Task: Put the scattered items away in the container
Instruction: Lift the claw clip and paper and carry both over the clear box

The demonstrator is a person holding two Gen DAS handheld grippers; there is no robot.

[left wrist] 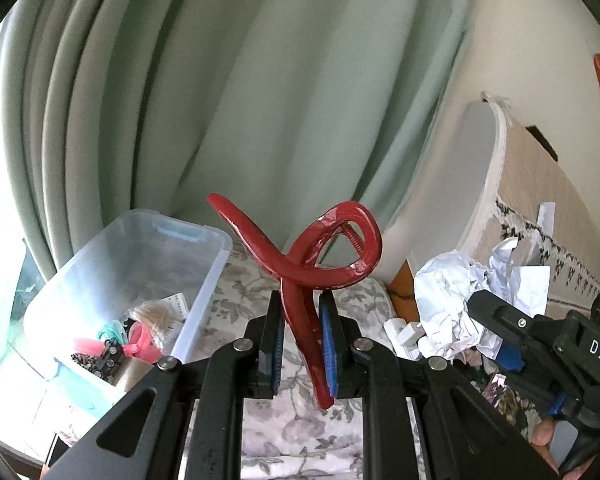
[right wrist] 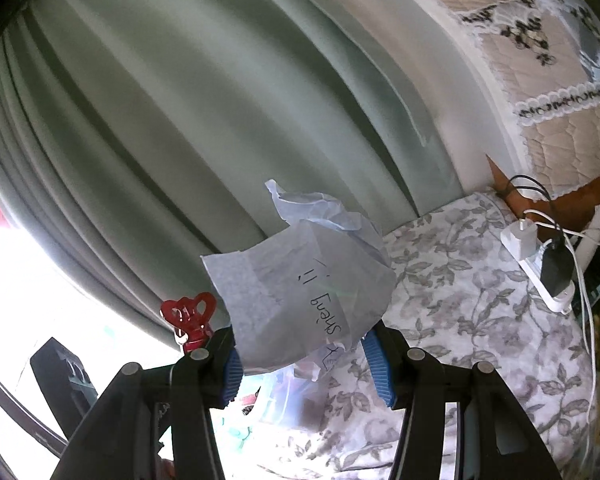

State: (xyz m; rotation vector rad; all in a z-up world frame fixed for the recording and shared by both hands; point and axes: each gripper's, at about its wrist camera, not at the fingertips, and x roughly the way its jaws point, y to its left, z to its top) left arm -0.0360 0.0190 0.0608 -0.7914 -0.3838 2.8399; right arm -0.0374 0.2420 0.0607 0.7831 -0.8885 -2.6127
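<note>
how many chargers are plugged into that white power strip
2: a white charger at the far end of the power strip, and a black charger next to it, nearer the camera. The strip's far end is partly hidden.

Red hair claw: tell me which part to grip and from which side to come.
Grip the hair claw by its flat lower arm, from below, pads on its two broad faces. That arm is thin and straight, while the looped top curves away and carries the spring. The left tongs already hold it this way, loops standing upright above the pads, clear of the bin.
</note>
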